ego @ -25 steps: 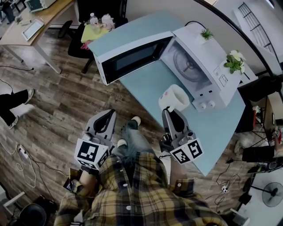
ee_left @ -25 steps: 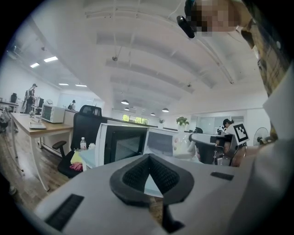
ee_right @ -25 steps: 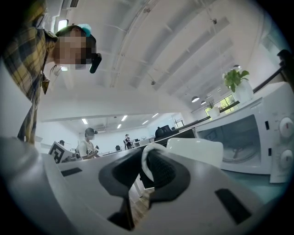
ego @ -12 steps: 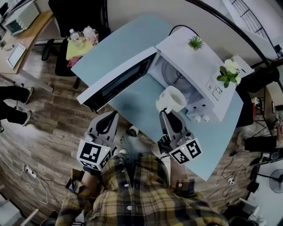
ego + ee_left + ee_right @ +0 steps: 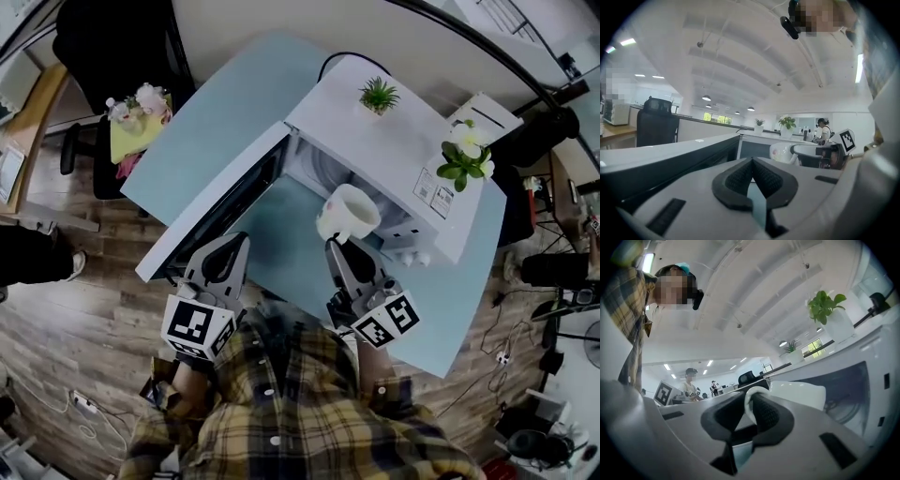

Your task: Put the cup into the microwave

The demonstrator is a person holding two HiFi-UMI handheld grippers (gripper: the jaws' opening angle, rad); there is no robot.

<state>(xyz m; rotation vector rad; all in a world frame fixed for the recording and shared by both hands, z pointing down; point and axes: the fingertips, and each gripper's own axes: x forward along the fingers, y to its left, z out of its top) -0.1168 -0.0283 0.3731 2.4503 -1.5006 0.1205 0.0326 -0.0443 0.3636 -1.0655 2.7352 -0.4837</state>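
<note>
I had right gripper [image 5: 335, 246] clenched on cup [image 5: 349, 211] by handle. Cup in air, just before open microwave [image 5: 375, 141], above blue table [image 5: 267, 98]. Left gripper [image 5: 232, 242] pinched together, empty, beside open door [image 5: 211, 225].

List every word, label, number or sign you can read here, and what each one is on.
No text can be read.
Too small to read: the stickers on the control panel of the microwave.
No letters or digits, only black-and-white patterns: the square markers on the left hand-held gripper and the right hand-held gripper.
</note>
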